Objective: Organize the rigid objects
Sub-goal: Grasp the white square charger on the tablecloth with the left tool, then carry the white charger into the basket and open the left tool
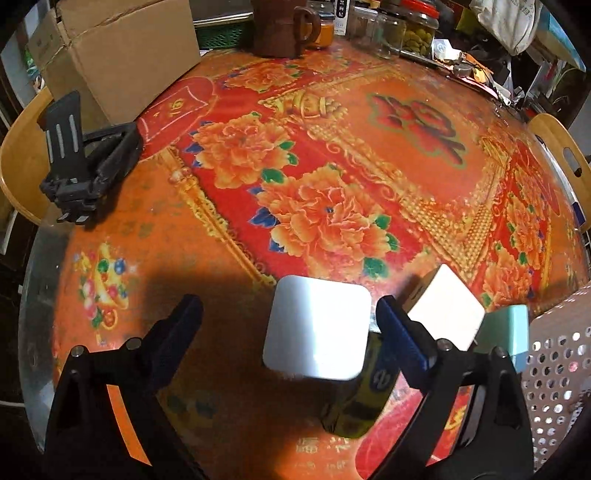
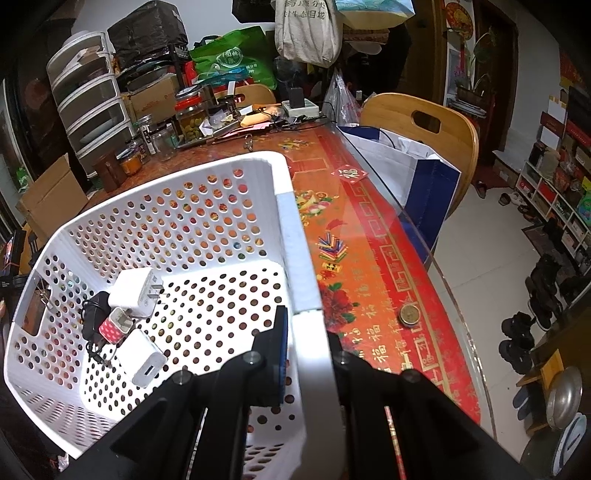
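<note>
Worktop: red-and-orange floral cloth under glass, jars and a cardboard box at the far edge. Wooden chairs alongside; tiled floor with shoes.

Our left gripper stands wide open, pads clear of the white square block between them. A white cube lies just beside.

Our right gripper is clamped on the white basket rim. Three chargers lie inside.
</note>
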`<control>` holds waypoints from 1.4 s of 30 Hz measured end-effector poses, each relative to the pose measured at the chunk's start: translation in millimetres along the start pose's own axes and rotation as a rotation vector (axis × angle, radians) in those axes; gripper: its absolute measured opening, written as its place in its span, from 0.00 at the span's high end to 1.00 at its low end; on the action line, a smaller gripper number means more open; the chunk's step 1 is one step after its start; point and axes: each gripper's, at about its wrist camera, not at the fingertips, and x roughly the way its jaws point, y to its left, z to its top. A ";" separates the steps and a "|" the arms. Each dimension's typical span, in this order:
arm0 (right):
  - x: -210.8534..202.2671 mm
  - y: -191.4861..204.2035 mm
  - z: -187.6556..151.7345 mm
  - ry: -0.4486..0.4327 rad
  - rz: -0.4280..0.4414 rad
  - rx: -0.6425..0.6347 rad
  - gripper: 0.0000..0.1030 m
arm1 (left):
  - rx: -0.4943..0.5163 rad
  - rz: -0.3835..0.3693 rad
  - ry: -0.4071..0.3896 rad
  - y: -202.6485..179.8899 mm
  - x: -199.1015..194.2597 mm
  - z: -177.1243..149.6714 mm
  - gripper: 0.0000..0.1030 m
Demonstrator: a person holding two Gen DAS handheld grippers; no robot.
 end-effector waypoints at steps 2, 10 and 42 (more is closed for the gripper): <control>0.3 0.6 0.1 0.003 -0.006 -0.002 0.92 | -0.006 -0.007 0.001 -0.2 4.5 -0.5 0.13; 0.6 1.2 1.0 0.010 -0.034 -0.008 0.92 | 0.008 -0.008 -0.078 -6.7 -5.0 -8.1 0.47; 1.5 2.2 3.1 0.008 -0.014 -0.028 0.92 | 0.129 0.322 -0.496 -61.2 -153.0 -48.5 0.58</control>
